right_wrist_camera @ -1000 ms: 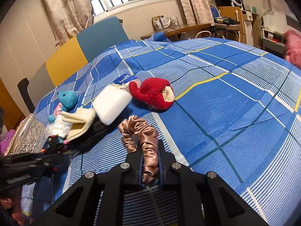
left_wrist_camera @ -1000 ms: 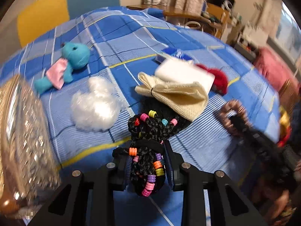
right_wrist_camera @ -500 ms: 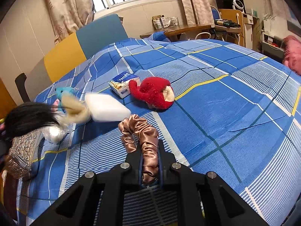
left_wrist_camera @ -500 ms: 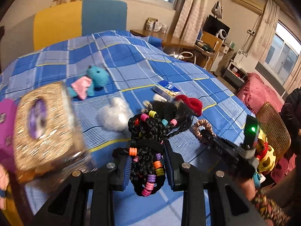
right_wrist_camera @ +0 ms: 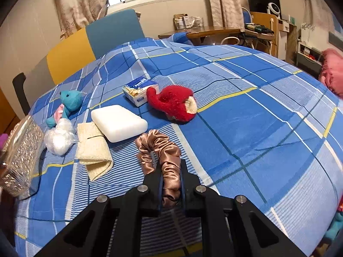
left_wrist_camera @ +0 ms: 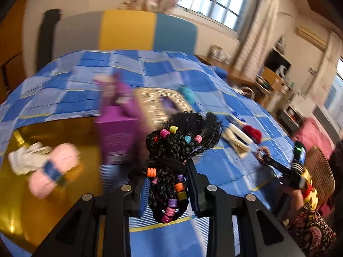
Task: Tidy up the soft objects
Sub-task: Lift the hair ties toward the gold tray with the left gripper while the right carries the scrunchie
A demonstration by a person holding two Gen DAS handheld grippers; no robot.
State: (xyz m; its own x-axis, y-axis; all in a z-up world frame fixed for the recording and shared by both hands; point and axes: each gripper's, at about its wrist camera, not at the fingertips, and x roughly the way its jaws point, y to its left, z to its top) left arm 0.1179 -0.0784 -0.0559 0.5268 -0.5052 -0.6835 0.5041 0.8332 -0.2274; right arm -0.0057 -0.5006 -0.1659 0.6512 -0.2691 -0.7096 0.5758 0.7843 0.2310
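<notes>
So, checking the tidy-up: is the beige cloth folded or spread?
Folded: the beige cloth lies doubled over on the bed, a thin band cinching its middle.

Both wrist views look forward and down over the blue checked bed (right_wrist_camera: 246, 115), sharing its cluttered middle.

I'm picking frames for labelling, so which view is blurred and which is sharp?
Left wrist view: background smeared, only the beaded braids in the left gripper sharp. Right wrist view: crisp, scrunchie in the right gripper clear; edges curve.
</notes>
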